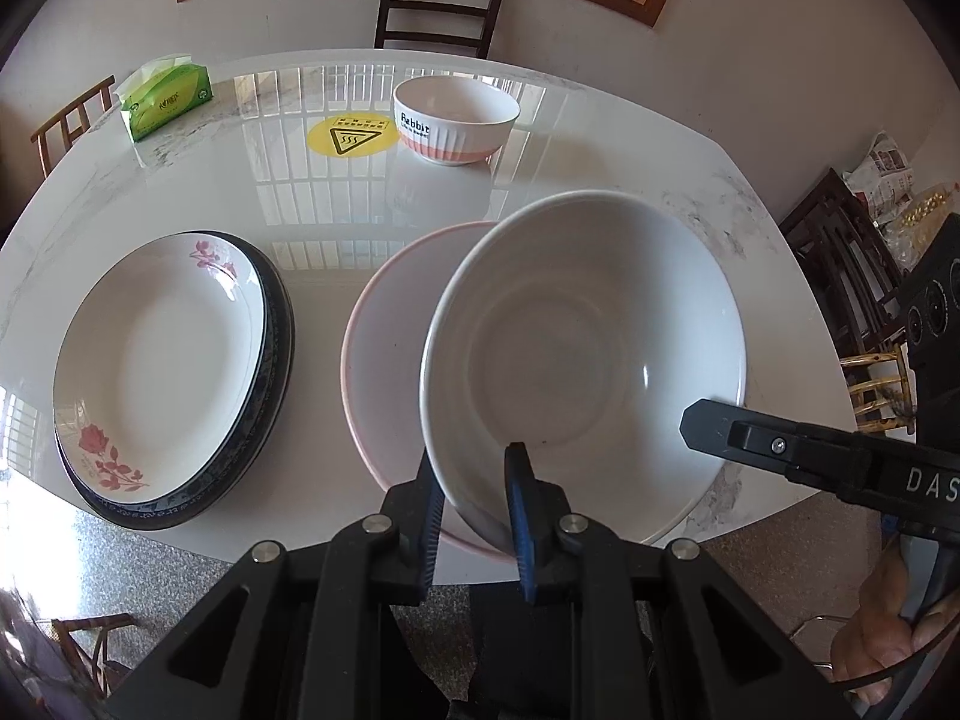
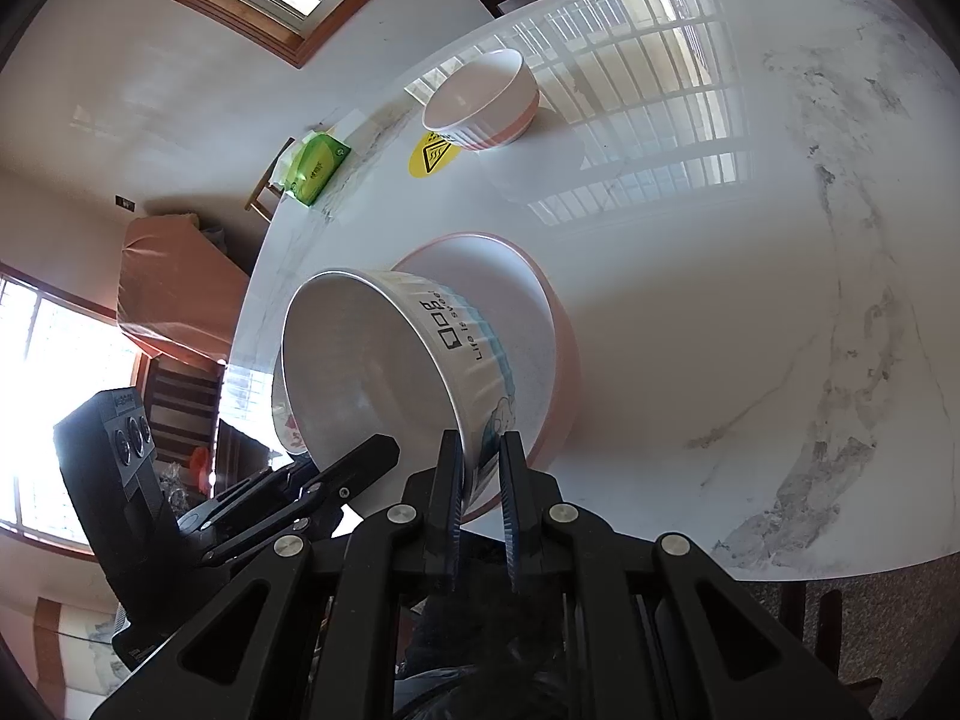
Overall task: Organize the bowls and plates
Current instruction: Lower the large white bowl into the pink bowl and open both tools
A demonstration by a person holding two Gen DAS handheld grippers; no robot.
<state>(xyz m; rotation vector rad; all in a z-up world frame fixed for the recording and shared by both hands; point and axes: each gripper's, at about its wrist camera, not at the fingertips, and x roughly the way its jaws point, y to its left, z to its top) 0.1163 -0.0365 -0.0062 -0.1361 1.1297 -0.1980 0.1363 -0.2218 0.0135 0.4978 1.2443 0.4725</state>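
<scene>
My left gripper point(image 1: 474, 498) is shut on the near rim of a white ribbed bowl point(image 1: 582, 354), tilted over a wider pink-rimmed bowl point(image 1: 384, 354) on the white marble table point(image 1: 198, 192). My right gripper point(image 2: 483, 480) is shut on the same bowl's rim point(image 2: 372, 372), blue print on its side, above the pink-rimmed bowl point(image 2: 540, 312). A flowered white plate point(image 1: 162, 360) lies on a dark-rimmed plate point(image 1: 279, 324) at the left. A pink-based "Rabbit" bowl point(image 1: 456, 120) stands at the back; it also shows in the right wrist view point(image 2: 480, 102).
A green tissue pack point(image 1: 165, 99) lies at the back left, next to a yellow warning sticker point(image 1: 351, 135). Dark chairs point(image 1: 438, 9) stand around the table. The table's front edge is close below the bowls.
</scene>
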